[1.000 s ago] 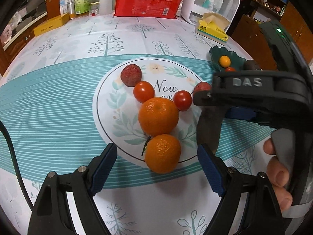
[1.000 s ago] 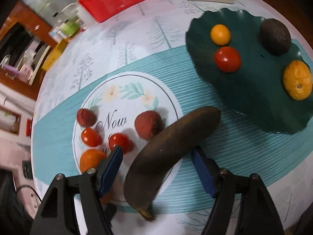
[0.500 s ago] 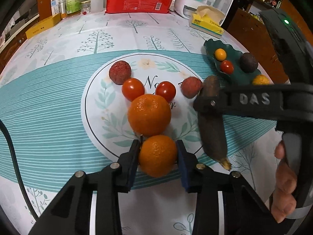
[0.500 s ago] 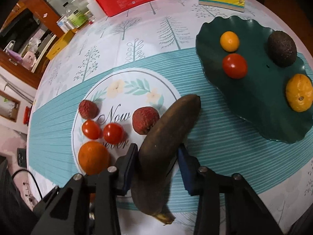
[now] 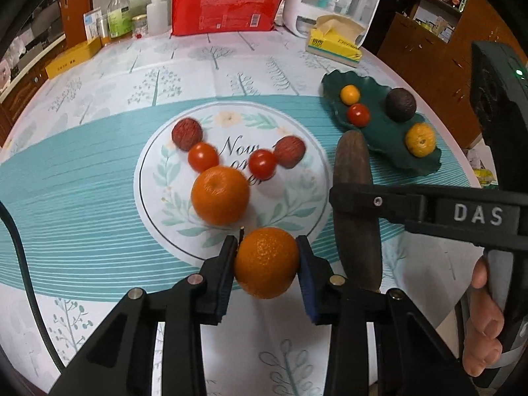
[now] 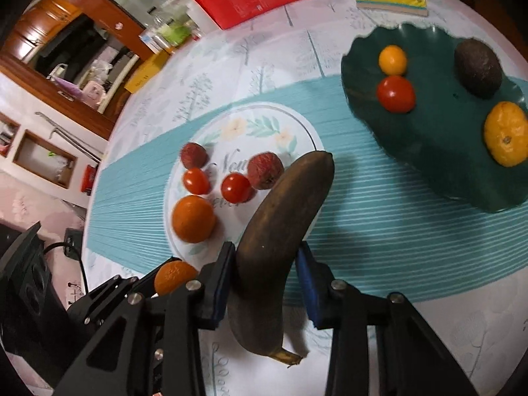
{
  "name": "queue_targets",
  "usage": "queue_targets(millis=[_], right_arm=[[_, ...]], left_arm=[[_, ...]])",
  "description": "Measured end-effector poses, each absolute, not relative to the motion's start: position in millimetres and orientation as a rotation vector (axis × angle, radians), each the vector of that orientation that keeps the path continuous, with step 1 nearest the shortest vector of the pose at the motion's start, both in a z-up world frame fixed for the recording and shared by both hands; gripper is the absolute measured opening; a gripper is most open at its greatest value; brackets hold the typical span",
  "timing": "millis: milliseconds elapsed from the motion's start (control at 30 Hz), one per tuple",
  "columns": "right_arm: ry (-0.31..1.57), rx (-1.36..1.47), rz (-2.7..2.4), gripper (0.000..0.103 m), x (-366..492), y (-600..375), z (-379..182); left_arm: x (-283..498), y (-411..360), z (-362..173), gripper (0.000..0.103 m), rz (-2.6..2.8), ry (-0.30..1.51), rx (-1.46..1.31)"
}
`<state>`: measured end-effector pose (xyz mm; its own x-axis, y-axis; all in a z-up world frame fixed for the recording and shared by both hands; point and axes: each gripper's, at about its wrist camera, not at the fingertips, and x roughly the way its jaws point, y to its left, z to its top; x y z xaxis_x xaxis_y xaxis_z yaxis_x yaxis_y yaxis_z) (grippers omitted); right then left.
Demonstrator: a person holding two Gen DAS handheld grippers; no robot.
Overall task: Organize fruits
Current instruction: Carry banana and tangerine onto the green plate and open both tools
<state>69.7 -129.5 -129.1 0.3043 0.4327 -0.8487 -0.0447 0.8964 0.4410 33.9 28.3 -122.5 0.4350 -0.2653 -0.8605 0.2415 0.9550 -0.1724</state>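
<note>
Pinching mandarin (image 5: pixel 266 262) between left fingers (image 5: pixel 220 283)

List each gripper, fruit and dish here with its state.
Left gripper: shut on small orange.
Right gripper: shut on banana.
Big orange: loose on tablecloth.
Green plate: holds four fruits.
Tissue box: open, tissue sticking out.

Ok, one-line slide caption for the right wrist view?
Right gripper clamps the brown banana, green plate of fruit ahead.
</note>
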Motion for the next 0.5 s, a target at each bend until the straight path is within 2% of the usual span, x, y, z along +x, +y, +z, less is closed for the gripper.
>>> queue_targets(millis=[233,500], right_arm=[[1.094,0.377,0.336,0.037,61.3,-169.3,-80.6],[0.91,0.303,0.251,0.037,80.8,-237.9,14.4]], left_arm=[[44.1,2.2,-72.0,0.034,-0.354,1.023,-0.003],[86.6,-50.2,8.9,0.034,-0.384,0.9,0.05]])
